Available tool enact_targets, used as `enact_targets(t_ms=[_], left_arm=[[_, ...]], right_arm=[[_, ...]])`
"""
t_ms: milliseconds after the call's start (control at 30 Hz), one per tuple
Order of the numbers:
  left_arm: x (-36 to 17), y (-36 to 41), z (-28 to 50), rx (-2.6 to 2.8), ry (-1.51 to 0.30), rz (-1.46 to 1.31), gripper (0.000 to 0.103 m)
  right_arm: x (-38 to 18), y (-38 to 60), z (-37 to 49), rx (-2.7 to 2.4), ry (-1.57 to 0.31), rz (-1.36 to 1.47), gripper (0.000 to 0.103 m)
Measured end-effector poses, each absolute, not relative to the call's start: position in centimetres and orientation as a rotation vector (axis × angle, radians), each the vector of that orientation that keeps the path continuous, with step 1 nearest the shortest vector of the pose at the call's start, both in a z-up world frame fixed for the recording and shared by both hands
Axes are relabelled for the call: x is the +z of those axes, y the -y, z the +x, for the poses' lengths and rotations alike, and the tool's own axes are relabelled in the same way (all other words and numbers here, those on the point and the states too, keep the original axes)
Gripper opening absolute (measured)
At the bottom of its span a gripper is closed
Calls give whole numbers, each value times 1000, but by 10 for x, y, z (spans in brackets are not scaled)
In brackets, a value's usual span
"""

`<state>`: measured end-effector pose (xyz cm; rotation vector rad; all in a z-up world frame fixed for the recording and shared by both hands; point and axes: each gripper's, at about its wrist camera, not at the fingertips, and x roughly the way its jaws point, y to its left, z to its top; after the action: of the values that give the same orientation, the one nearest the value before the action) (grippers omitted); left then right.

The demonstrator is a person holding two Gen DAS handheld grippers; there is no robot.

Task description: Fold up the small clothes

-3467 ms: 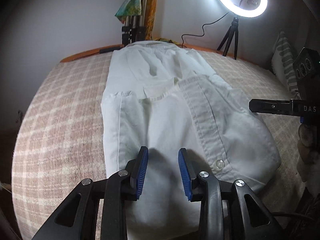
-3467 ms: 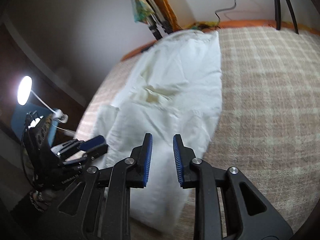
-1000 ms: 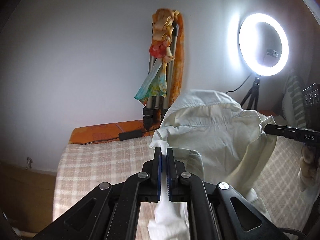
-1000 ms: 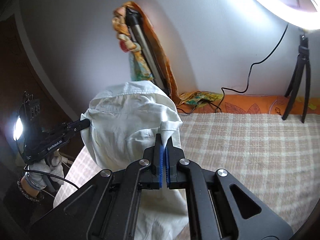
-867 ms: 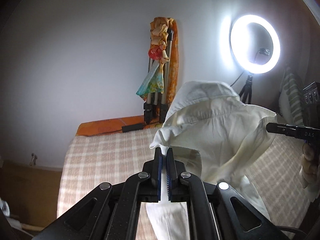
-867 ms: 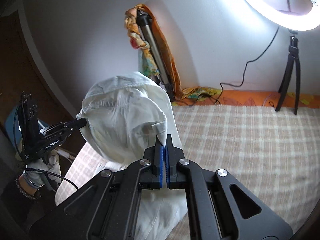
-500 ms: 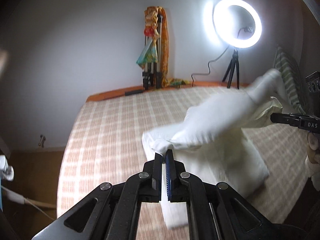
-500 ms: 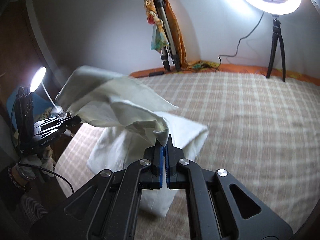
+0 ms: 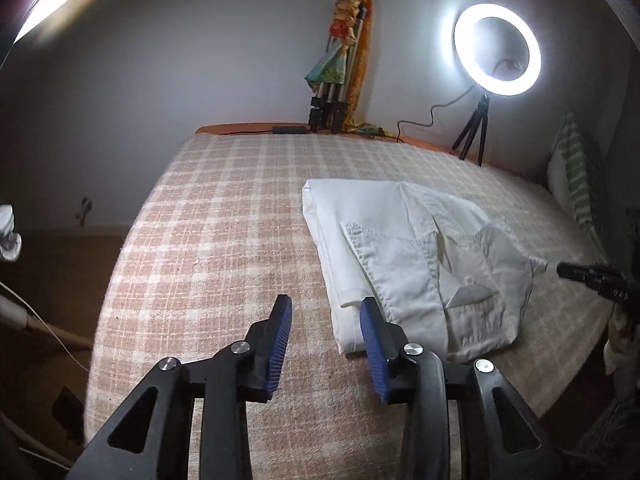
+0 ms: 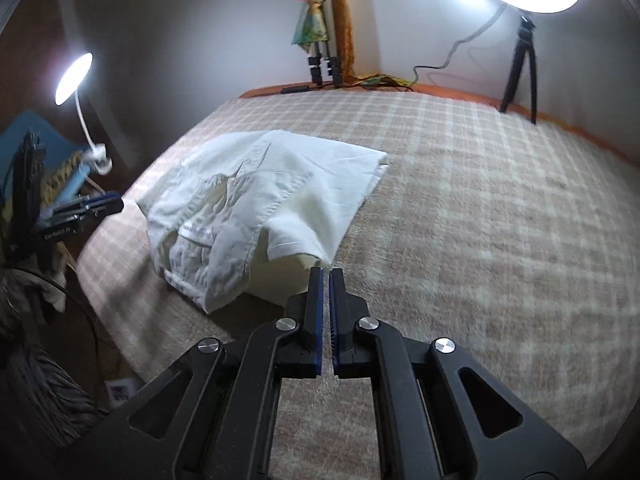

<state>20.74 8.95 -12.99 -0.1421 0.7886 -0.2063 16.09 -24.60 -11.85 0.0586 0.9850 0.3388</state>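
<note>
A white garment [image 9: 420, 256] lies folded over on the plaid bed cover [image 9: 224, 240], its waistband and pocket on top. In the right wrist view it [image 10: 256, 196] lies left of centre. My left gripper [image 9: 325, 312] is open and empty, its right finger just at the garment's near left corner. My right gripper [image 10: 326, 274] is nearly closed, its tips at the garment's near corner; whether cloth is still pinched is unclear. The right gripper also shows in the left wrist view [image 9: 576, 272] at the garment's right corner, and the left gripper in the right wrist view [image 10: 100, 206].
A ring light on a tripod [image 9: 496, 50] and a folded tripod with colourful cloth [image 9: 340, 64] stand at the far edge. A striped pillow [image 9: 576, 184] lies at the right. A desk lamp [image 10: 74, 78] stands beyond the bed's left edge [image 10: 112, 280].
The garment was swung over in the air and laid down folded on the bed. My left gripper has opened and let go. My right gripper has come down to the bed.
</note>
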Motion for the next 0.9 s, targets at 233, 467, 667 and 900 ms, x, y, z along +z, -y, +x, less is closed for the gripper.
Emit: enact_targets(t_ms=[233,467,667,900], left_arm=[[-155,-93,239,-275,-894,-432,49],[-166,-69,250,-286,-940,-412,2],[-162,-82,246,-264,-953,-390,0],[-166,-79,234,-200,-955,-221,23]], right_arm=[[-138,290,186,391,-1044,504,45],[-176,275,219,473,-1141,632,11],[-156,258,220,471,-1071,441,5],[-160,254,220,545,-1111,342,20]])
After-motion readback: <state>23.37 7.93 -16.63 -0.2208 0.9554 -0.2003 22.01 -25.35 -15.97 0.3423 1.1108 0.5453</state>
